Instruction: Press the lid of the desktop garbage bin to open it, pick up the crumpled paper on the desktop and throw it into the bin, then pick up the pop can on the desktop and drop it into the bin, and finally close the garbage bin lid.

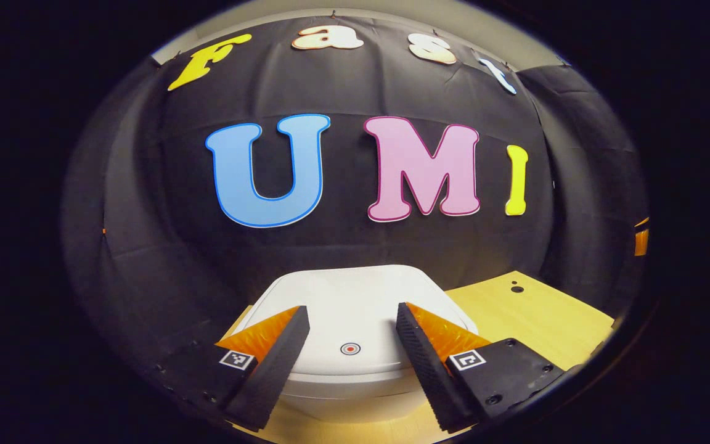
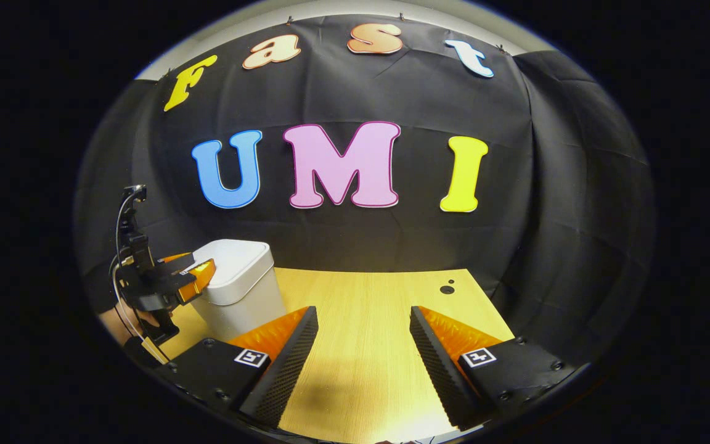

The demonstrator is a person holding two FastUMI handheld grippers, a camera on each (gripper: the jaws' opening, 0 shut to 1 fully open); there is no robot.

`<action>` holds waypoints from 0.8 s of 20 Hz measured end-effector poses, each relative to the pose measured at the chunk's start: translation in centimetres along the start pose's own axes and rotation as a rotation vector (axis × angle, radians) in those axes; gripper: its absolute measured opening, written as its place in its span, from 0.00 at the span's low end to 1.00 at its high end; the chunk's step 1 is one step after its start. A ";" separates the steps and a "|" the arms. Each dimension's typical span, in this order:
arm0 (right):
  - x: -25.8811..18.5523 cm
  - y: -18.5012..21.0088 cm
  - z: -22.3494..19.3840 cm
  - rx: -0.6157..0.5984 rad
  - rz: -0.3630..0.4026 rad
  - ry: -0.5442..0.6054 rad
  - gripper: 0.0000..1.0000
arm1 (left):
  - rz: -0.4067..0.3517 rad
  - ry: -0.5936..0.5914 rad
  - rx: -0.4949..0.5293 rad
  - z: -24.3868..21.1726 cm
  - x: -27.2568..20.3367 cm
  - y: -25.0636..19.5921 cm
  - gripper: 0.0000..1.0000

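Where the left gripper view looks forward, the left tool (image 1: 350,336) hangs just above the bin (image 1: 355,382), released, its 2 fingers (image 1: 275,364) spread wide with nothing between them. The bin's white lid (image 1: 361,302) is down and flat. A small round red-and-white mark (image 1: 350,349) sits on the lid near its front edge, midway between the fingers. Whether the fingers touch the lid cannot be told. The bin stands on the pale wood worktop (image 1: 540,320), close to the black cloth wall (image 1: 145,234) behind it. 2 small dark holes (image 1: 517,287) show in the worktop near its far right corner.

In the right gripper view, the right tool (image 2: 364,342) is also released, its fingers (image 2: 438,364) well apart over bare worktop (image 2: 367,296), holding nothing. The bin (image 2: 241,283) stands at the worktop's left side, against the wall (image 2: 564,216), lid (image 2: 232,259) shut. The left tool (image 2: 198,274) shows there at the bin's left, its tips over the lid's near edge; contact cannot be told. A hand (image 2: 136,320) grips that tool from below, and a thin cable (image 2: 122,216) loops up from its body. The same 2 holes (image 2: 447,288) lie near the worktop's far edge, right of centre.
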State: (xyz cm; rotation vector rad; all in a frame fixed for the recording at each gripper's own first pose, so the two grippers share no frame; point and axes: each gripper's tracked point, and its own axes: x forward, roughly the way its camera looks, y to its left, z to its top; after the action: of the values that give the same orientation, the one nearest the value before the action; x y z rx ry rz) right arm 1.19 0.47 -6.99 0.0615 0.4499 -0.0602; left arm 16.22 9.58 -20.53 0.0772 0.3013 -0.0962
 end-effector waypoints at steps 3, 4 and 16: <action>-0.6 0.2 0.4 0.012 0.001 -0.018 0.97 | 0.021 -0.001 0.026 0.5 -0.6 0.1 0.99; -0.9 0.2 0.7 0.016 0.001 -0.026 0.97 | 0.037 -0.009 0.050 0.5 -0.8 0.1 0.99; -6.1 0.5 4.9 0.022 -0.051 -0.259 0.97 | -0.003 -0.297 -0.070 11.2 -17.7 -8.9 0.96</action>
State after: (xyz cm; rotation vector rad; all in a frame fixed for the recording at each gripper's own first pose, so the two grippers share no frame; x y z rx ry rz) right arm -2.09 0.91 0.09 0.0627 0.1923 -0.1213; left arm 1.68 1.21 -5.10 -0.0071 0.0085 -0.0983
